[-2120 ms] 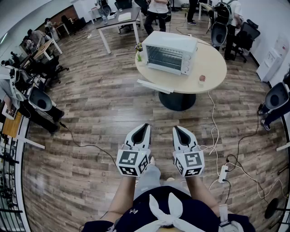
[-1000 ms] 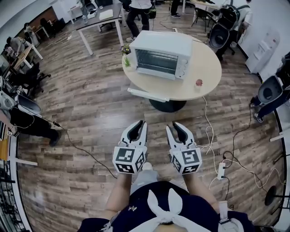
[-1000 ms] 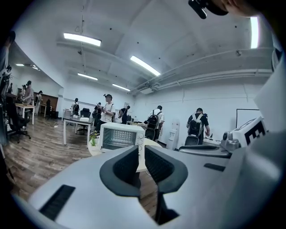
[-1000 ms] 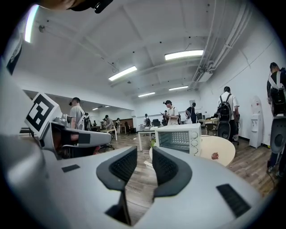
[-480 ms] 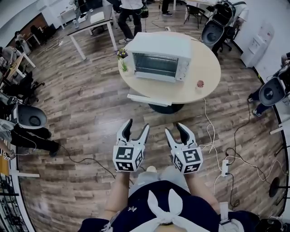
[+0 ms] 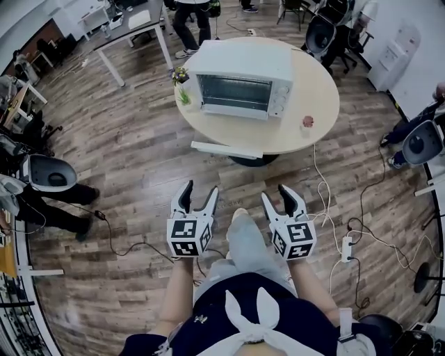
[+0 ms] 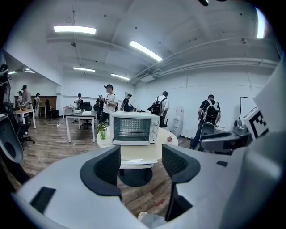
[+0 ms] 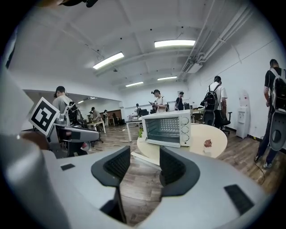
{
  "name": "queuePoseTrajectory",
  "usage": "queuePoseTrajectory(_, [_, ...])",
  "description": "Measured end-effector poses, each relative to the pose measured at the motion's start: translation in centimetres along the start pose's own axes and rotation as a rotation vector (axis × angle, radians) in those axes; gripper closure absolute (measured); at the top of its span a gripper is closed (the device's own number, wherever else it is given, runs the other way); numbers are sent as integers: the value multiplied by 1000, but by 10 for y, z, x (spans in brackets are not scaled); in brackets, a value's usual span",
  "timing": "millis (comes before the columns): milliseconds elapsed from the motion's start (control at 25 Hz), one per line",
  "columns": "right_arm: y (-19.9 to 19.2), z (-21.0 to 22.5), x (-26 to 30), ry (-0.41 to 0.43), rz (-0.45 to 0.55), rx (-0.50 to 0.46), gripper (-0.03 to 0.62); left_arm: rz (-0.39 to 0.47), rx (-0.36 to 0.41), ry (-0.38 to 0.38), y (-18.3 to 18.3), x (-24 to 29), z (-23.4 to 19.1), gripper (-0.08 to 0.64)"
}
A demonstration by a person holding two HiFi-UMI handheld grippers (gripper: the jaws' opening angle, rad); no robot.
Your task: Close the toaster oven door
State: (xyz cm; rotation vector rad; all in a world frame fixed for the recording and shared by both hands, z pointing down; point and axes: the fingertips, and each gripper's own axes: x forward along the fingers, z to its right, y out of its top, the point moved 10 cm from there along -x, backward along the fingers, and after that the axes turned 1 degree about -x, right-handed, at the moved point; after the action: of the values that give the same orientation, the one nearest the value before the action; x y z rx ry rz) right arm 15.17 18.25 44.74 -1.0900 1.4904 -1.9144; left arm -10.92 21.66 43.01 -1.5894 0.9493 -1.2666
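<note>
Left gripper (image 6: 198, 192), near, jaws wide and just opened, nothing between them. Far ahead, well apart from both grippers, the toaster oven (image 6: 240, 80) sits on a round table (image 6: 316, 115). Right gripper (image 6: 279, 195), near, jaws likewise wide, just opened, empty.

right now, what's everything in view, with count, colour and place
toaster oven: one, white, on the table's far side
table: one, beige, round, ahead
plant: one, green, on the table left of the oven
small item: one, reddish, on the table's right side
panel: one, white, flat, at the table's near edge
power strip: one, white, on the floor at right
people: several, dark clothes, around the room's edges
left gripper: one, white, jaws just opened, empty
right gripper: one, white, jaws just opened, empty
</note>
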Motion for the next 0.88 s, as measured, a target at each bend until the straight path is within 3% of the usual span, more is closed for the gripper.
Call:
queuePoseTrajectory(560, [-16,42,83,-62,-128,30,382,-104,-4,38,-4,79,-67,281])
queuePoseTrajectory(880, [-28,55,124,-52,-191,114,382,-187,-14,26,-12,127,-98,281])
